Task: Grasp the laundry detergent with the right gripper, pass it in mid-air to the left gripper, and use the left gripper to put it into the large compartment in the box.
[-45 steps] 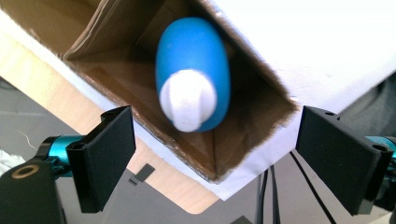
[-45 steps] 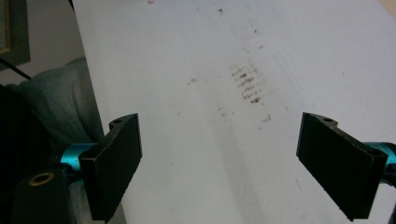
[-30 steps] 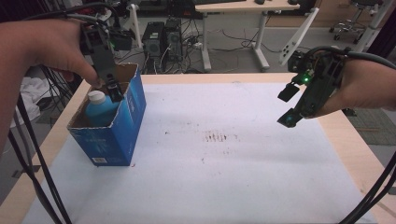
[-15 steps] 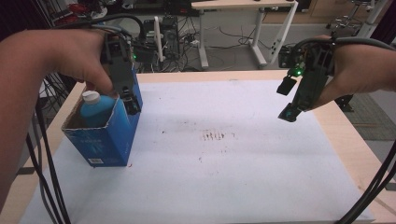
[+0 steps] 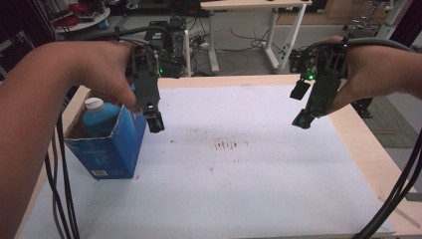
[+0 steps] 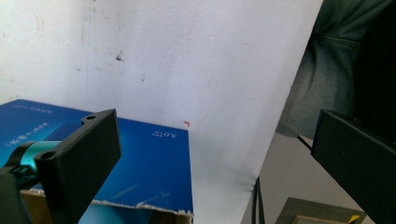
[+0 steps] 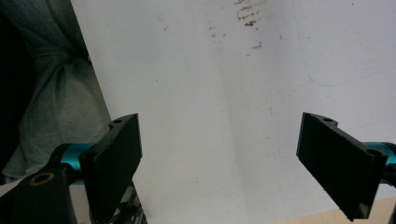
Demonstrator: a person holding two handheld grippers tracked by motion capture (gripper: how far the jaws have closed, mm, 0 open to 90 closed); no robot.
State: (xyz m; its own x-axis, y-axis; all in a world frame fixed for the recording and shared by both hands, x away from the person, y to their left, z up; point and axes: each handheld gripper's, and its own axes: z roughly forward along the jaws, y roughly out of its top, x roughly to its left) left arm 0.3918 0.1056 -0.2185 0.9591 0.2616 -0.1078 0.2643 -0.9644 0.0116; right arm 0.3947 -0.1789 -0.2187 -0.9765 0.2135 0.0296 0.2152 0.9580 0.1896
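A blue cardboard box (image 5: 112, 149) stands open-topped at the table's left, and a blue bottle with a white cap (image 5: 94, 105) sits upright inside it. My left gripper (image 5: 149, 117) hangs at the box's right upper edge, just right of the bottle. Its jaws have just been opening and nothing is between them. In the left gripper view the left gripper (image 6: 212, 126) stands wide open above the box's blue side (image 6: 149, 158). My right gripper (image 5: 300, 105) hovers open above the white sheet at the right. In its own view, the right gripper (image 7: 222, 128) holds nothing.
A white sheet (image 5: 249, 189) covers the wooden table (image 5: 378, 149), with brown stains (image 5: 229, 145) near its middle. Desks, equipment and cables (image 5: 224, 45) stand beyond the far edge. Black gripper cables (image 5: 59, 189) trail down at both sides.
My left gripper has moved from above the bottle toward the box's right edge and sunk a little, its jaws wider. The right gripper has kept its place.
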